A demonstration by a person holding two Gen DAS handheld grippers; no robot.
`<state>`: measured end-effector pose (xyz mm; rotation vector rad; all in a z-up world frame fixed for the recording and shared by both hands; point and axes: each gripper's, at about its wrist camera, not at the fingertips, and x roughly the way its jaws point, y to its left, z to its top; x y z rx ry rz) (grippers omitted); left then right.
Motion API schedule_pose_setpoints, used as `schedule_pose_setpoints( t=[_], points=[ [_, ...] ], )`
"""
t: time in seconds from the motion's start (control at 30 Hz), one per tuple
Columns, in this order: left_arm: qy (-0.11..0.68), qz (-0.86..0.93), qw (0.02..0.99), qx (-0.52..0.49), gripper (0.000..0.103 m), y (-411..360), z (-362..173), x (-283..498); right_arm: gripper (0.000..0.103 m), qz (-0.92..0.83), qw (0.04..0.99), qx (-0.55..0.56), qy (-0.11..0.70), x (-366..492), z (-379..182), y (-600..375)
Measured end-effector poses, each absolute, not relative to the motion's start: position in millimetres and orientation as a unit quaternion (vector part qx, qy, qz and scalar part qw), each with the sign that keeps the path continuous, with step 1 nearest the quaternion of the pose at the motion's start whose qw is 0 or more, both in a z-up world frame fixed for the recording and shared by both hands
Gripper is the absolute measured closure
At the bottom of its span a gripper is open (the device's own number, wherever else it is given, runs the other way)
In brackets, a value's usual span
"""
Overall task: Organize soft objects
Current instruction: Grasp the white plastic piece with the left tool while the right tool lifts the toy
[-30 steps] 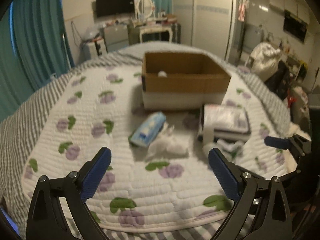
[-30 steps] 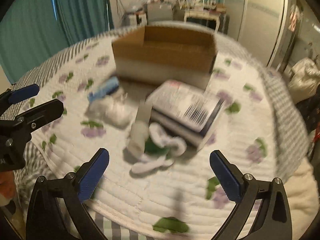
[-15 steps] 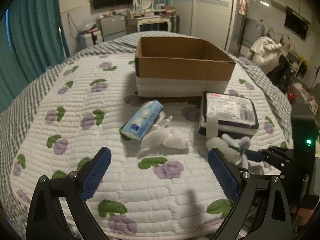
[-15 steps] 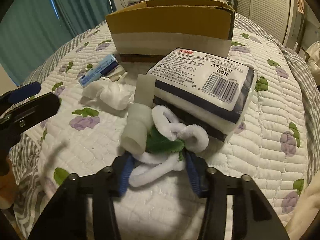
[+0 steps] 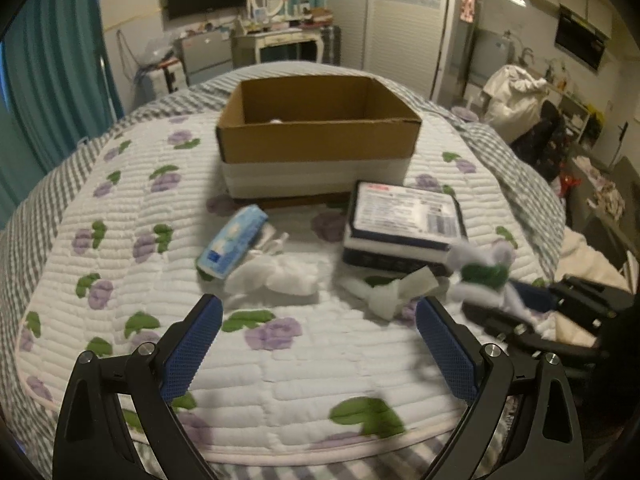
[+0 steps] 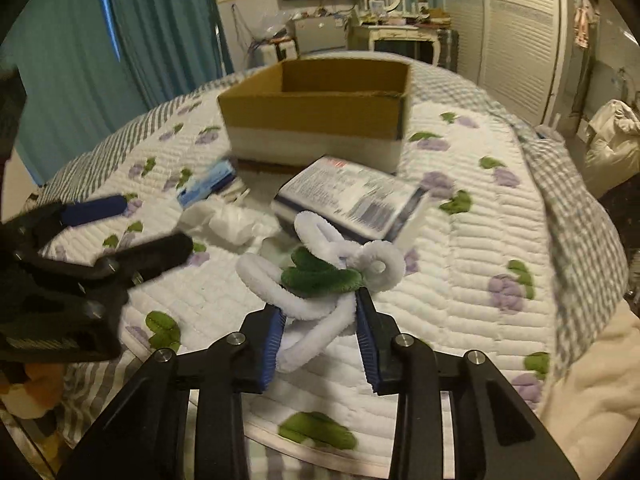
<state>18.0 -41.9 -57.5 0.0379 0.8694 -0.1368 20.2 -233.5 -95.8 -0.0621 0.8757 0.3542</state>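
While clamped in the right gripper (image 6: 320, 320), white-and-green fuzzy loop bundle (image 6: 320, 272) sits lifted off the quilt (image 6: 460, 280) toward its right edge – blue pads squeezed on the white loops. Left gripper (image 5: 316, 344) spread wide apart, gripping nothing, hovering over the quilt's near edge. Open cardboard box (image 5: 320, 136) parked toward the far edge. Just in front of it: blue tissue pack (image 5: 232, 242), crumpled white wad (image 5: 280, 276) touching that, and a flat labeled packet (image 5: 404, 220) (barcode side up). White wrapper scrap (image 5: 396, 292) beside the packet – a bit blurry.
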Motion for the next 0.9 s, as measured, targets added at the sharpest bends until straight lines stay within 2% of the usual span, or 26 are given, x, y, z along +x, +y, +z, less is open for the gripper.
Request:
schedule_pose_setpoints(
  t=[0.4, 0.47, 0.73, 0.9],
  points=[
    [0.491, -0.081, 0.867, 0.005, 0.007, -88, -97, 52, 0.069, 0.118, 0.901, -0.005, 0.417, 42, -100, -284],
    [0.499, -0.071, 0.864, 0.000, 0.014, -90, -102, 61, 0.069, 0.117, 0.900, 0.004, 0.421, 46, -105, -290],
    [0.522, -0.055, 0.851, 0.028, 0.023, -103, -129, 83, 0.069, 0.112, 0.893, 0.017, 0.436, 65, -126, -309],
    [0.540, -0.079, 0.838, 0.016, 0.046, -104, -140, 89, 0.069, 0.114, 0.886, 0.027, 0.448, 72, -137, -316]
  ],
)
